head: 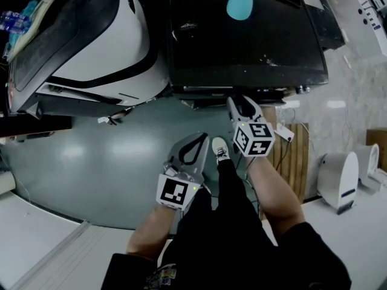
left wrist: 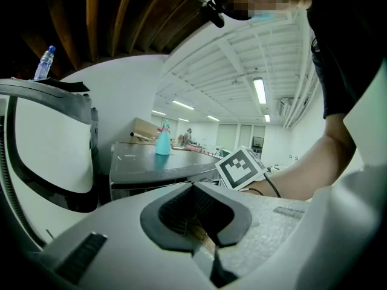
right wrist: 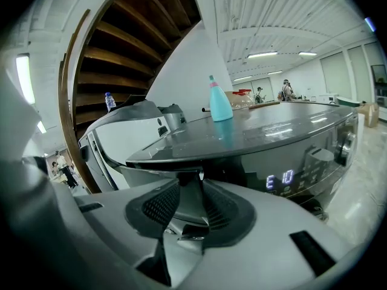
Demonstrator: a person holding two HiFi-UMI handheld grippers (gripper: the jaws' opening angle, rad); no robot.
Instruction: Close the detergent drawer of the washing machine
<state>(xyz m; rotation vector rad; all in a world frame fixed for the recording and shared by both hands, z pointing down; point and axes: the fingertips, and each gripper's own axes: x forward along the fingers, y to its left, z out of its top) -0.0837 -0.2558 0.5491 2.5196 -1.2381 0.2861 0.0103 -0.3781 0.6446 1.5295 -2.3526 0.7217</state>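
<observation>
The dark washing machine [head: 248, 41] stands at the top of the head view, its display [right wrist: 281, 178] lit. Its detergent drawer [head: 202, 103] juts a little from the front, under the top's left end. My right gripper [head: 240, 101] is at that front edge with a gap between its jaws, and the grey drawer front [right wrist: 187, 207] fills that gap. I cannot see whether the pads touch it. My left gripper [head: 201, 138] hangs shut and empty over the floor, below and left of the machine. In its own view the left gripper [left wrist: 202, 222] has nothing between its jaws.
A teal spray bottle [head: 240, 2] stands on the washer's top. A white machine [head: 91, 41] with a dark window sits to the left, with a water bottle [left wrist: 43, 62] on it. A wooden panel [head: 293, 156] and a small white appliance [head: 338, 177] are at the right. My shoe [head: 220, 148] is on the grey floor.
</observation>
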